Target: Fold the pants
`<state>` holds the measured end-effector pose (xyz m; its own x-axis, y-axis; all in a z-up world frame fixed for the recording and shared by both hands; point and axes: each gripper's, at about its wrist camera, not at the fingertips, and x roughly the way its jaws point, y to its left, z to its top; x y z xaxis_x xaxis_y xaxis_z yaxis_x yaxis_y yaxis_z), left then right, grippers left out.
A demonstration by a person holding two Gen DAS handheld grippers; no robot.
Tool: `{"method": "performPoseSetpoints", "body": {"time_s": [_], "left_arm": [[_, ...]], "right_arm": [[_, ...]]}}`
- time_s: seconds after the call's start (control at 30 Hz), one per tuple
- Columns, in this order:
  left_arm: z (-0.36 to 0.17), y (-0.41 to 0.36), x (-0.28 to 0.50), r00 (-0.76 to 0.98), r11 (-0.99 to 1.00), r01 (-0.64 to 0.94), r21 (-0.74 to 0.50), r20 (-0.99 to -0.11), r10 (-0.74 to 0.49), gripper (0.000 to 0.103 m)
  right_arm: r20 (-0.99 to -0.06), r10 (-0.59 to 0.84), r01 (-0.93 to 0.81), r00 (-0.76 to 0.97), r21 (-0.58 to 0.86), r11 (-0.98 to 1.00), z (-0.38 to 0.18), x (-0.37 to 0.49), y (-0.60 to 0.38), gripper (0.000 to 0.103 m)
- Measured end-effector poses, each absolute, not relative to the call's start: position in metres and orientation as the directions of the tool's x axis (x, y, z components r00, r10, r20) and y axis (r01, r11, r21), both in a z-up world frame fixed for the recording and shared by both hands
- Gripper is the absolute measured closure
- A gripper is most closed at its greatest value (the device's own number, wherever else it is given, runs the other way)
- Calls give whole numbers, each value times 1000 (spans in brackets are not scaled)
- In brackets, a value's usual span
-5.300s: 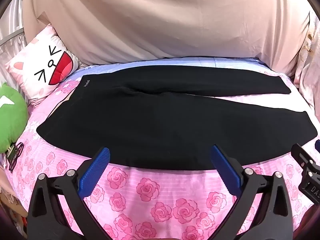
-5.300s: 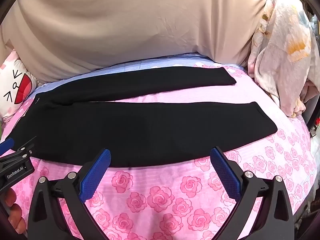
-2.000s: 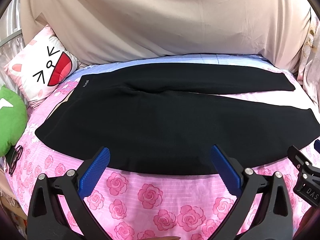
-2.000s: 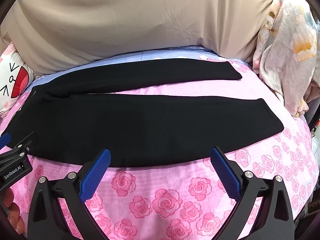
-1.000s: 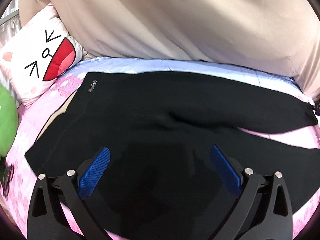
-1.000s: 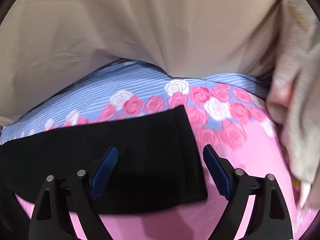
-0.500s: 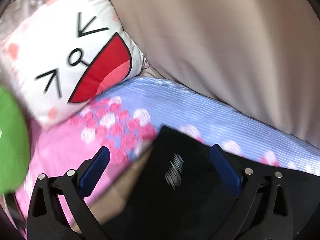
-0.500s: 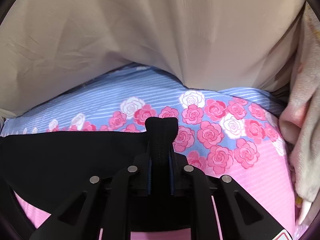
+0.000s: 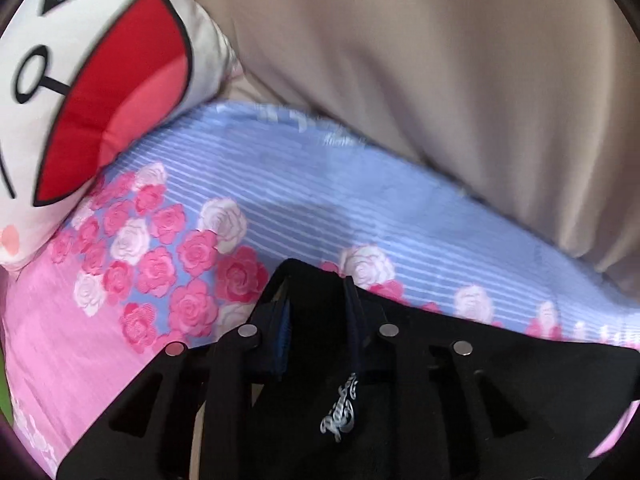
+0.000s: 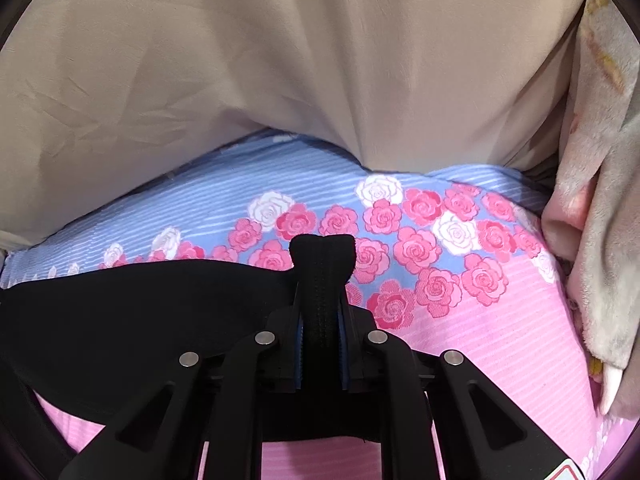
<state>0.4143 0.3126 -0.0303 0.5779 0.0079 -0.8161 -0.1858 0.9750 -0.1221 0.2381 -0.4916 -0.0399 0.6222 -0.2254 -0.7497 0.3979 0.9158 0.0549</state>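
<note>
The black pants lie on the rose-print bed sheet. In the left wrist view my left gripper is shut on the far waistband corner, with a white logo just below the jaws. In the right wrist view my right gripper is shut on the far leg's cuff corner, which bunches up between the fingers; the leg stretches off to the left.
A beige curtain hangs right behind the bed's far edge. A cat-face pillow sits at the far left. A fluffy blanket hangs at the right. The pink and blue sheet surrounds the pants.
Both grippers reached from the near edge to the far side of the pants. The right one closed on the cuff half a second ago; the left one has just closed on the waistband corner.
</note>
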Motion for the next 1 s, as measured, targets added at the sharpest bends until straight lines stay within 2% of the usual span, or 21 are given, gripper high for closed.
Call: {"method": "performPoseSetpoints", "body": {"time_s": [0.13, 0.2, 0.37, 0.57, 0.63, 0.67, 0.7, 0.73, 0.8, 0.87, 0.93, 1.0], "left_arm": [[10, 307, 376, 648, 981, -143, -134, -761, -10, 83], [36, 307, 344, 685, 980, -111, -163, -727, -43, 90], [80, 316, 249, 741, 976, -43, -214, -662, -112, 91], [69, 324, 156, 717, 982, -43, -183, -691, -97, 91], [54, 328, 132, 706, 988, -99, -123, -708, -17, 91], [43, 333, 122, 698, 987, -120, -106, -716, 8, 88], [32, 341, 118, 685, 983, -142, -115, -729, 14, 77], [18, 349, 112, 667, 973, -180, -144, -745, 13, 53], [3, 361, 104, 663, 948, -225, -226, -748, -21, 32], [-7, 361, 99, 653, 930, -248, -273, -756, -48, 32], [-13, 356, 99, 648, 908, -231, -350, -751, -125, 16], [-21, 346, 104, 642, 874, -229, -428, -742, -195, 12]], "right_arm": [[-708, -224, 388, 669, 75, 919, -19, 216, -482, 92], [-683, -223, 378, 696, 84, 922, -5, 200, -475, 92], [-617, -204, 330, 760, 97, 939, 26, 136, -454, 92], [-601, -188, 307, 777, 100, 947, 31, 55, -435, 92], [-626, -200, 315, 753, 76, 946, 16, 33, -430, 92], [-644, -202, 319, 738, 70, 945, 6, 24, -428, 92], [-653, -200, 324, 730, 72, 943, -2, 17, -427, 91], [-667, -206, 332, 716, 67, 941, -12, 9, -426, 89], [-675, -212, 346, 707, 68, 936, -23, -1, -426, 80], [-654, -236, 381, 719, 86, 921, -25, -16, -427, 75], [-631, -252, 413, 734, 119, 903, -21, -35, -429, 69], [-610, -265, 425, 747, 132, 895, -16, -53, -424, 67]]}}
